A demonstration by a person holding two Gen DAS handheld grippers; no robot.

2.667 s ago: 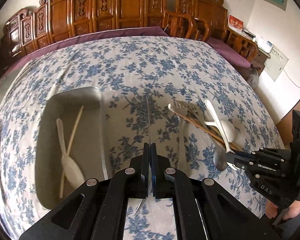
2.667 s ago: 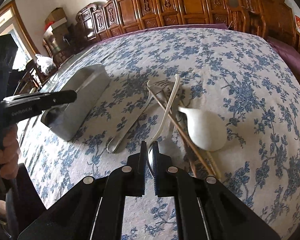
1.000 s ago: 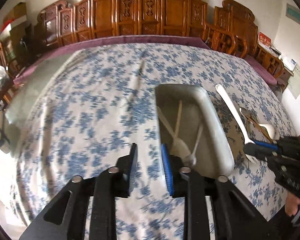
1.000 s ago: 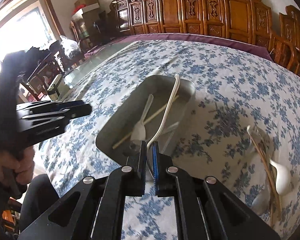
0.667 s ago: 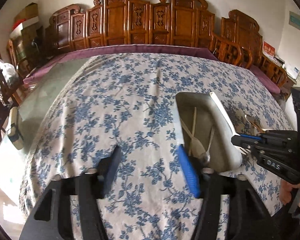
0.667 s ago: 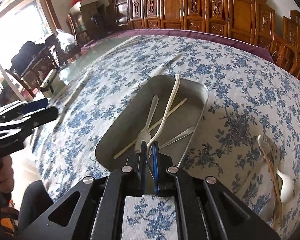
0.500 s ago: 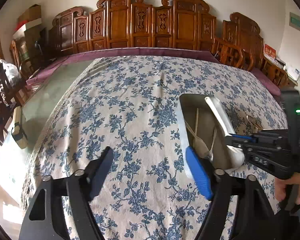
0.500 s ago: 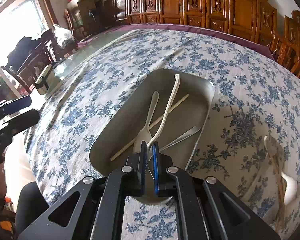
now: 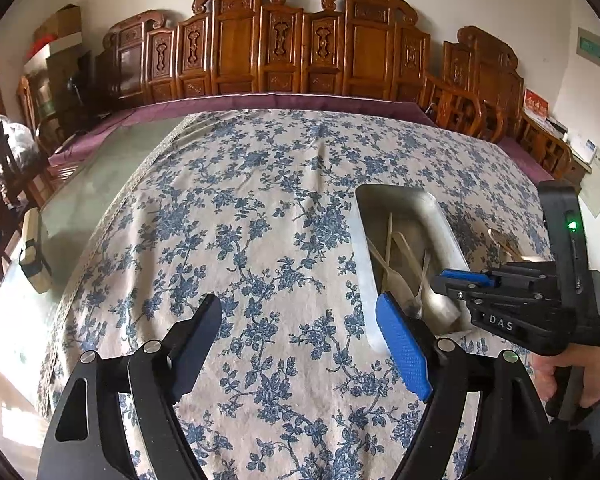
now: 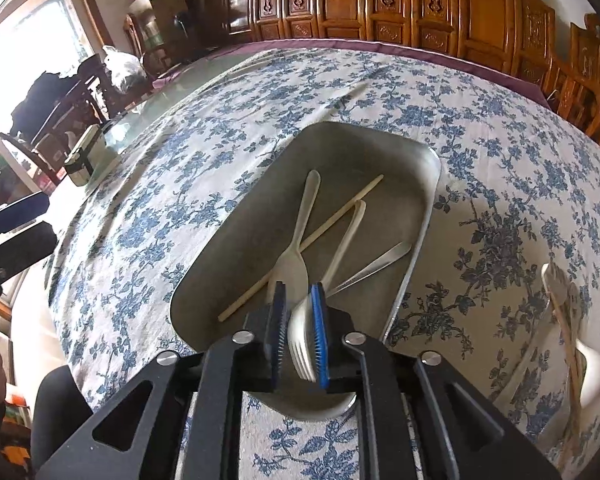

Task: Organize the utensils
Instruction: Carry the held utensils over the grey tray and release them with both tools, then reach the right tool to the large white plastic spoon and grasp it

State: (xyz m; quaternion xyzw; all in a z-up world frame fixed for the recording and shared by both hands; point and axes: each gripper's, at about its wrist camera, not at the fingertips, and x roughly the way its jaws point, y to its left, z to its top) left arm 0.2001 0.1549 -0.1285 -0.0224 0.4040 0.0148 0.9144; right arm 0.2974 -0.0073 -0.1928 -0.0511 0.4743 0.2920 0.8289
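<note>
The metal tray [image 10: 418, 216] on the flowered desk [image 10: 228, 152] held four utensils: one white spoon [image 10: 296, 248], one chopstick [image 10: 332, 220], one white fork [image 10: 340, 252] and one metal spoon [image 10: 374, 266]. The right gripper [image 10: 300, 332] had just been opening, the fork's head loose between its slightly parted fingers. The left gripper [image 9: 300, 344] hung spread wide, holding nothing, beside the tray

One metal tray [image 10: 428, 176] sits on one floral tablecloth [image 10: 220, 160]; inside lie one white plastic spoon [image 10: 296, 248], one white plastic fork [image 10: 320, 304], one chopstick [image 10: 332, 216] and one metal utensil [image 10: 380, 262]; two grippers [image 10: 298, 332] [image 9: 300, 332] show.
</note>
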